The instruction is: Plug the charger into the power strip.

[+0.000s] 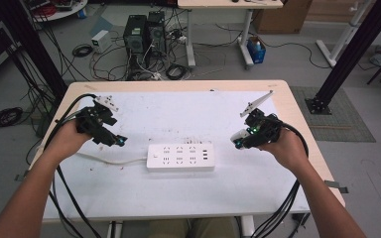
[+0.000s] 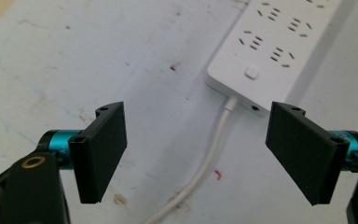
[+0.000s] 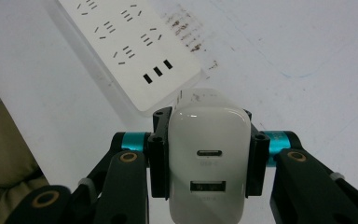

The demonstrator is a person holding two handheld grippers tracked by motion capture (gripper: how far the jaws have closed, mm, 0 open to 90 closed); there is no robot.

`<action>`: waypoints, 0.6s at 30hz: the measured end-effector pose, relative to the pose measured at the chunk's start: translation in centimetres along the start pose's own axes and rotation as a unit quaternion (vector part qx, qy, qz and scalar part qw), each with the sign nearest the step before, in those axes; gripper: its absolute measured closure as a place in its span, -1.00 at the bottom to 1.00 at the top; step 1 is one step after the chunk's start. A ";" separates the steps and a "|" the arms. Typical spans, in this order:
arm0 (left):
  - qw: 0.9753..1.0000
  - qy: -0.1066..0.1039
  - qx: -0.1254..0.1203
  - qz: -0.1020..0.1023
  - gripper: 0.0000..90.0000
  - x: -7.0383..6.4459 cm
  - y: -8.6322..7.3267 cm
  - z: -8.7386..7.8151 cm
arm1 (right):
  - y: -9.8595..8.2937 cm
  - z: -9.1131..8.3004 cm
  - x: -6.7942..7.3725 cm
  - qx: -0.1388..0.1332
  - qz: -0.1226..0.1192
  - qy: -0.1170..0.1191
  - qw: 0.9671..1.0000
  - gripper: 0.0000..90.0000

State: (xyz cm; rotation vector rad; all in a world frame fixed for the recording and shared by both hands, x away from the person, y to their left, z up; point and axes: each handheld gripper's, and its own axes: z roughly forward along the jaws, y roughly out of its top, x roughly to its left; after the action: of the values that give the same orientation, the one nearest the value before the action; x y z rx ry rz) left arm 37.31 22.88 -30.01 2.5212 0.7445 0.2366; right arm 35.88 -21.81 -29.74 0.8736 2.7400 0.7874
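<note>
**You are working in a lab**

You sit at a plain table point(image 1: 297, 144) with a white mat point(image 1: 188, 124) on top, marked with small stains. Past the table, the grey floor point(image 1: 287, 64) has lots of loose cables point(image 1: 129, 67) lying on it. Two black computer towers point(image 1: 144, 32) stand on the floor with wires coming out. Black metal frame bars point(image 1: 352, 49) stand at both sides of the table. Another desk point(image 1: 228, 5) stands at the back, with a cardboard box point(image 1: 283, 17) and a small blue bin point(image 1: 256, 51) near it.
</note>
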 end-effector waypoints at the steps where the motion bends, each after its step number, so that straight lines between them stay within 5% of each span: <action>1: 1.000 -0.006 0.013 0.005 -0.54 -0.2 -0.3 0.2 | 0.0 0.2 0.2 0.003 -0.003 0.000 1.000 0.38; 7: 1.000 -0.012 0.017 0.010 -0.54 -0.2 -0.8 0.1 | 0.0 0.1 0.2 0.003 0.000 0.003 1.000 0.38; 14: 0.998 -0.028 0.043 0.041 -0.54 -0.9 -1.5 0.4 | 1.7 0.5 0.9 0.022 -0.029 0.002 0.999 0.38; 18: 0.997 -0.019 0.054 0.048 -0.54 -1.2 -1.7 0.6 | 2.5 1.0 1.3 0.025 -0.046 0.000 0.999 0.38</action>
State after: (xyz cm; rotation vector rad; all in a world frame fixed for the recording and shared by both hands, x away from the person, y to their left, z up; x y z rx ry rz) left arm 35.74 23.21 -31.41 2.6583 0.6384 0.1839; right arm 36.41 -18.89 -29.26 0.7497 2.7891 0.7041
